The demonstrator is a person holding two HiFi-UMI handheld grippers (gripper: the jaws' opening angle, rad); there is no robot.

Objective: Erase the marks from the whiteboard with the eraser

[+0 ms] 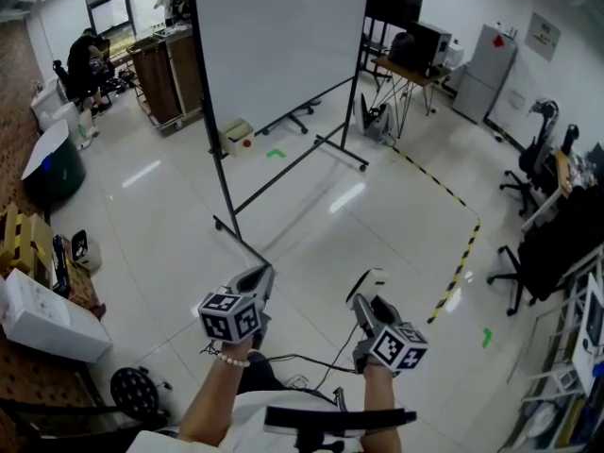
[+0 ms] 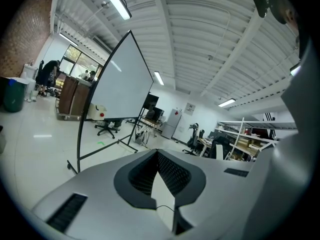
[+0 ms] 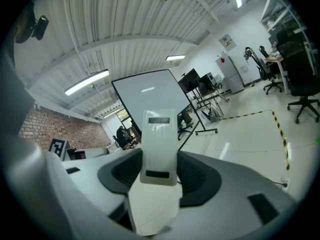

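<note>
The whiteboard (image 1: 283, 36) stands on a wheeled black frame a few steps ahead, and its face looks blank from here. It also shows in the left gripper view as a tilted whiteboard (image 2: 122, 84) and in the right gripper view as a whiteboard (image 3: 150, 96) behind the jaws. My right gripper (image 1: 363, 295) is shut on a white eraser (image 1: 370, 278). That eraser (image 3: 160, 144) sticks up between the jaws of the right gripper (image 3: 160, 170). My left gripper (image 1: 260, 276) is held low beside it. The left gripper (image 2: 157, 154) has its pads together with nothing between them.
Yellow-black floor tape (image 1: 462, 253) runs at the right, with office chairs (image 1: 528, 173) beyond it. White boxes (image 1: 42, 314) and shelving sit at the left. A wooden cabinet (image 1: 170, 78) and a seated person (image 1: 87, 64) are at the back left. A cable (image 1: 302, 361) lies near my feet.
</note>
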